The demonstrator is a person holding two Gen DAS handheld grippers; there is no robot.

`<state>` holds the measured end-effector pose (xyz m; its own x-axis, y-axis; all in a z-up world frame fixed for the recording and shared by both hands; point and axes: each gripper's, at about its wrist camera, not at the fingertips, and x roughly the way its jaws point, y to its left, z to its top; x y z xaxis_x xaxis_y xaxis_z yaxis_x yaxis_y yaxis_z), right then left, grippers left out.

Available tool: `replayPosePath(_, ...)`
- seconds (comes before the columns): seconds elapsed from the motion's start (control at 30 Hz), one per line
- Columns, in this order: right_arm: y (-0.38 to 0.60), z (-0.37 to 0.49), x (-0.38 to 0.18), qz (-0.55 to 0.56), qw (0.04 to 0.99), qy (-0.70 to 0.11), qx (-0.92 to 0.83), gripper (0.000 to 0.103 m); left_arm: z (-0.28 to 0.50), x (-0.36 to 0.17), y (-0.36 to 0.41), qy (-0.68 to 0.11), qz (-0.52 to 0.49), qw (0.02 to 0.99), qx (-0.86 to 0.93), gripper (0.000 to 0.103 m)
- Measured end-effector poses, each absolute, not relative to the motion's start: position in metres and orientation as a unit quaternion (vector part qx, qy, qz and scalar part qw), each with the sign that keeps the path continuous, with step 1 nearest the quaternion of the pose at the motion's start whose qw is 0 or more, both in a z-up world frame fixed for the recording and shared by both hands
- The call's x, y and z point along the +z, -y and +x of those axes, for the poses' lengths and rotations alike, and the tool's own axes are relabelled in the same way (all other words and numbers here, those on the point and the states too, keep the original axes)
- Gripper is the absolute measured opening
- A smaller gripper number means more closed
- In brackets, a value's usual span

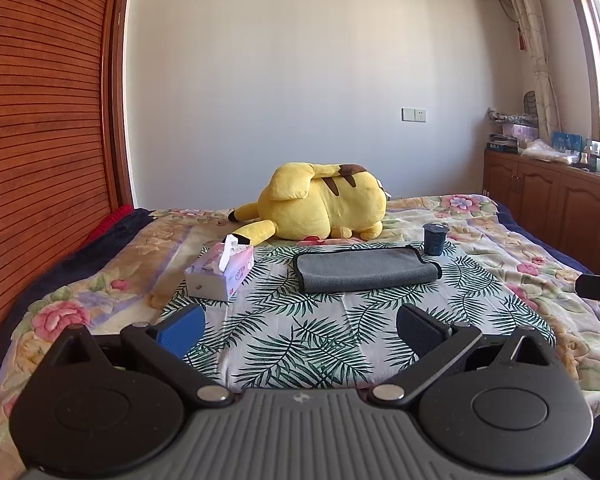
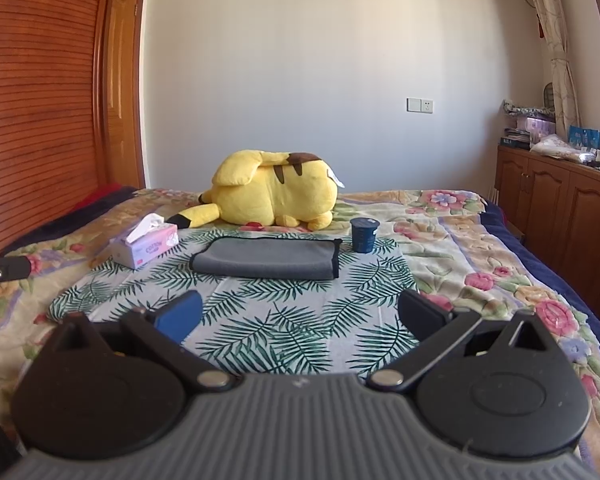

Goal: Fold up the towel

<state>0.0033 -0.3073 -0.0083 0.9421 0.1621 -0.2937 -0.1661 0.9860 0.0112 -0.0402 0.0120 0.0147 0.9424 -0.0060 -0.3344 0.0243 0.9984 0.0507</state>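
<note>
A grey towel [image 1: 366, 270] with a dark edge lies folded over on the leaf-print cloth [image 1: 300, 332] on the bed; it also shows in the right wrist view [image 2: 266, 258]. My left gripper [image 1: 300, 328] is open and empty, well short of the towel, above the cloth's near part. My right gripper [image 2: 300, 316] is open and empty too, also short of the towel. Part of the right gripper shows at the right edge of the left wrist view [image 1: 598, 288]. Part of the left gripper shows at the left edge of the right wrist view [image 2: 2, 270].
A tissue box [image 1: 220, 274] stands left of the towel. A dark blue cup [image 1: 434, 238] stands at its far right corner. A yellow plush toy [image 1: 320, 208] lies behind. A wooden headboard [image 1: 40, 140] is at left, and cabinets [image 1: 548, 196] at right.
</note>
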Motion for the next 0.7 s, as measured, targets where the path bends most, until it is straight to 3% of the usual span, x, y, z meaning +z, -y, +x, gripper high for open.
replayPosePath(0.7,0.3082,0.0021,-0.0087,-0.006,0.986,-0.147,0.081,0.103,-0.0403,0.0156,-0.013,-0.169,0.027,0.985,-0.007,0.084)
